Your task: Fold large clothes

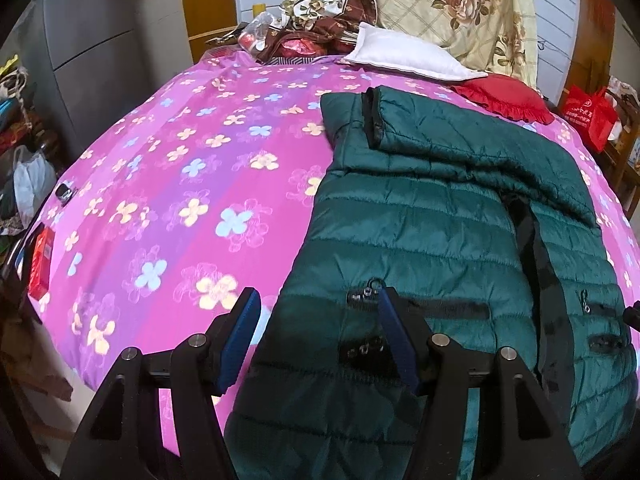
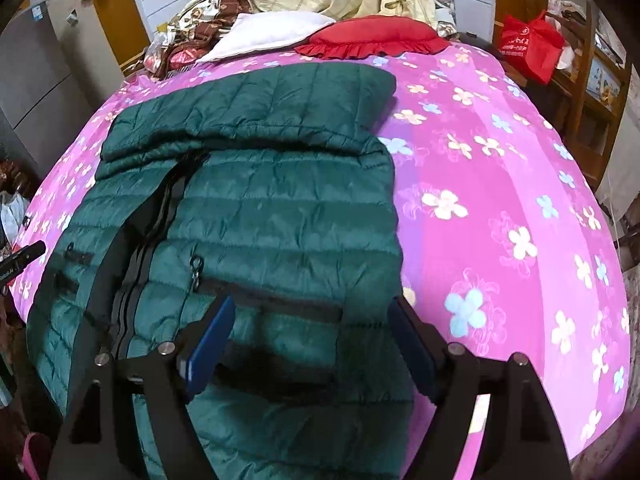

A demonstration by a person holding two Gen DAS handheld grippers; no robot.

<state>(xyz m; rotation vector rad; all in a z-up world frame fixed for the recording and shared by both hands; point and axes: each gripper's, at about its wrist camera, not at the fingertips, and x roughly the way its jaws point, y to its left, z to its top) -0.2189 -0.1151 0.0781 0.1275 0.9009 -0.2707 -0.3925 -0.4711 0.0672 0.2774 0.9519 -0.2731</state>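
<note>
A dark green quilted puffer jacket [image 1: 424, 232] lies front up on the pink flowered bed [image 1: 192, 168], its sleeves folded across the upper part. It also shows in the right wrist view [image 2: 272, 208]. My left gripper [image 1: 316, 300] is open and empty, hovering over the jacket's left edge near the hem, one finger over the bed, the other by a pocket zip. My right gripper [image 2: 312, 312] is open and empty above the jacket's right pocket and right edge. The hem is hidden below both grippers.
A white pillow [image 1: 404, 56], a red frilled cushion [image 1: 504, 96] and a pile of floral bedding [image 1: 448, 8] lie at the head of the bed. A red bag [image 2: 528, 44] hangs at the right. A red box [image 1: 42, 264] sits on the bed's left edge, clutter beyond.
</note>
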